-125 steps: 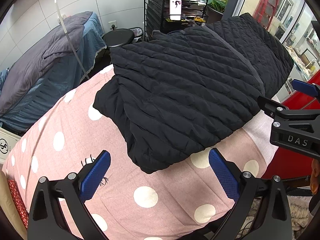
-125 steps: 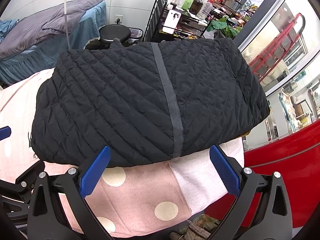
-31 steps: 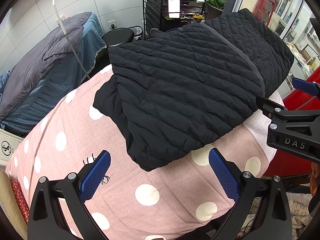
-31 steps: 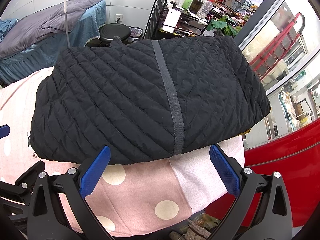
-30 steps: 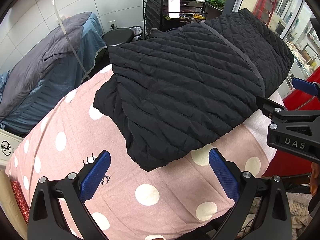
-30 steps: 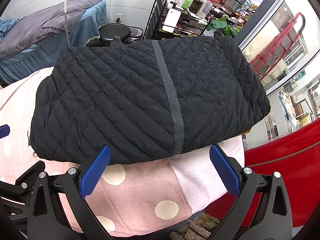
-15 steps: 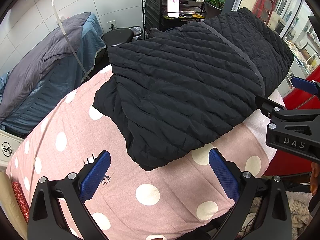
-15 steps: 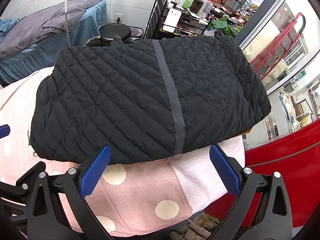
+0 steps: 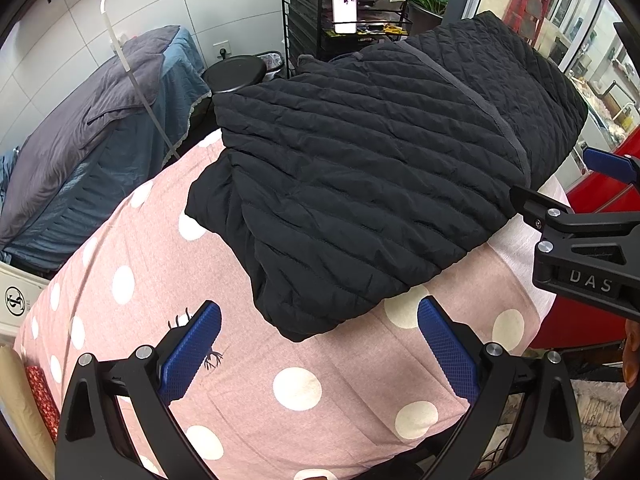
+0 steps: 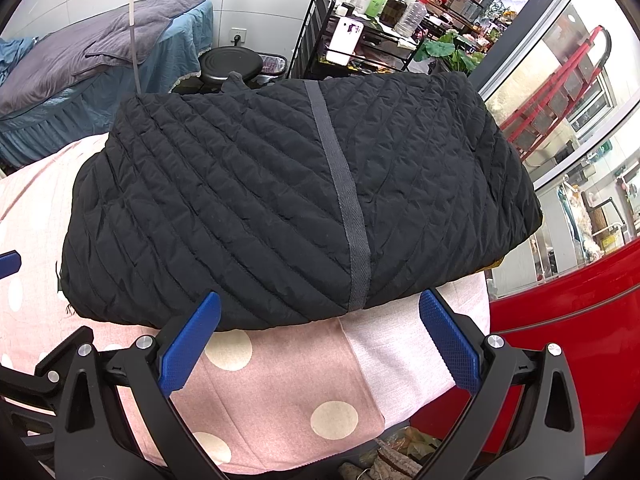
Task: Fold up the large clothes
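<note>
Two claws: both spread wide, nothing between the blue pads.
Left claw point(image 9: 319, 340): hovers over the pink polka-dot cover point(image 9: 256, 384), just short of the jacket's near corner, not touching it.
Right claw point(image 10: 319, 338): sits at the near edge of the desk point(image 10: 416, 360), jaws apart; left pad overlaps the jacket hem in view, contact unclear.
Right claw seen from left wrist point(image 9: 560, 188): body marked DAS, at the right side, beside the jacket's right edge.
Jacket point(image 10: 288, 200): black quilted, folded into a thick rectangular bundle, lying flat on the cover toward the far right part of the desk.
Jacket detail: grey tape strip point(image 10: 340, 196) runs across the top from far edge to near hem; a bit of yellow shows under the right corner.
Cover: pink with white dots, plain pale panel under the jacket's right end.
Beyond desk: round black stool point(image 9: 234, 74) just behind the jacket.
Far left: bed with grey and blue bedding point(image 9: 92, 128), white gooseneck lamp point(image 9: 120, 40) in front of it.
Far centre: black wire rack point(image 10: 360, 40) with bottles and a phone.
Far right: red ladder point(image 10: 560, 92) behind glass.
</note>
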The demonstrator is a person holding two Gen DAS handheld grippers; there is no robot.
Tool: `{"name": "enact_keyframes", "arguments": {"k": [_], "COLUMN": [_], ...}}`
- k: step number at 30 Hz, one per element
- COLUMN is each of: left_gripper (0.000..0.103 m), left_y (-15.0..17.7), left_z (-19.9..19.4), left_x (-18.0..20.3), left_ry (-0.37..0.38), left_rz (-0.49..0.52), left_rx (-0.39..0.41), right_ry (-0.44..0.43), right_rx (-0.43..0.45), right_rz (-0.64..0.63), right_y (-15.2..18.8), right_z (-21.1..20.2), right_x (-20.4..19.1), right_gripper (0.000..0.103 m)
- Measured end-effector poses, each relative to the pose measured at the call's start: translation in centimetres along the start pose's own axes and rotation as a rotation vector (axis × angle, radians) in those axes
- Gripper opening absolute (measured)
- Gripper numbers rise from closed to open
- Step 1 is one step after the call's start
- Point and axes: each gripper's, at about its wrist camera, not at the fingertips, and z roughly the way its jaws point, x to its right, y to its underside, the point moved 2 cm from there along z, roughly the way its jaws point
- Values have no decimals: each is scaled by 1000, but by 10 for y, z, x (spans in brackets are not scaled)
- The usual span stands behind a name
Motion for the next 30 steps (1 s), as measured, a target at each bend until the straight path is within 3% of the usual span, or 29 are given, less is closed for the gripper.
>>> {"name": "enact_keyframes", "arguments": {"k": [30], "left_gripper": [97], "left_y": [2], "left_z": [1], "left_x": [0], "left_ry": [-6], "left_rz": [6], "left_rx": [-3], "right_ry": [-2], "right_rx": [-3], "right_rz": [-5], "right_y": [1], "right_z": [1], "right_x": [-2], "right_gripper": [97]}}
